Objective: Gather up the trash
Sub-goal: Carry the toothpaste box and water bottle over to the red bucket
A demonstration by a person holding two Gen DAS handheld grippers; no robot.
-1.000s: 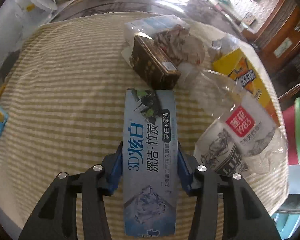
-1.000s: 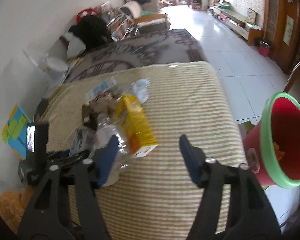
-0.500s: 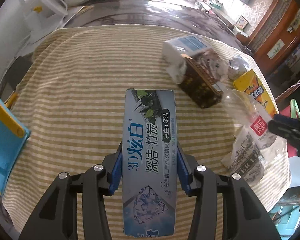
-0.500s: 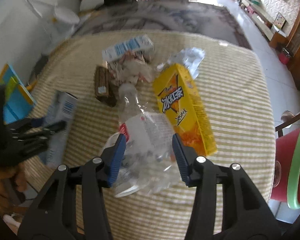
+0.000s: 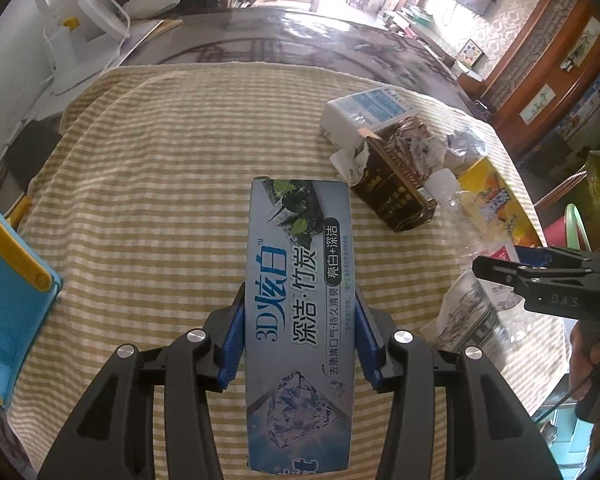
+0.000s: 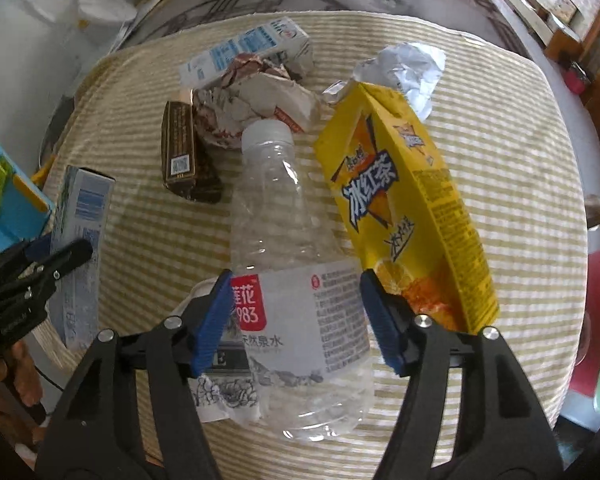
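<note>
Right tool point(image 6: 296, 312), lowered over the trash pile at the desk's point(image 6: 512, 128) near edge, has just been opening its jaws, which now straddle the bottle point(image 6: 288, 248) unclamped, ready to close; left tool point(image 5: 300, 344) keeps pinching the box point(image 5: 300, 320).

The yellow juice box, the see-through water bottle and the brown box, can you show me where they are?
yellow juice box point(image 6: 404, 204), right wrist view, on its printed front face.
water bottle point(image 6: 266, 196), right wrist view, on its clear body above the label.
brown box point(image 5: 392, 196), left wrist view, on its dark side panel.
</note>
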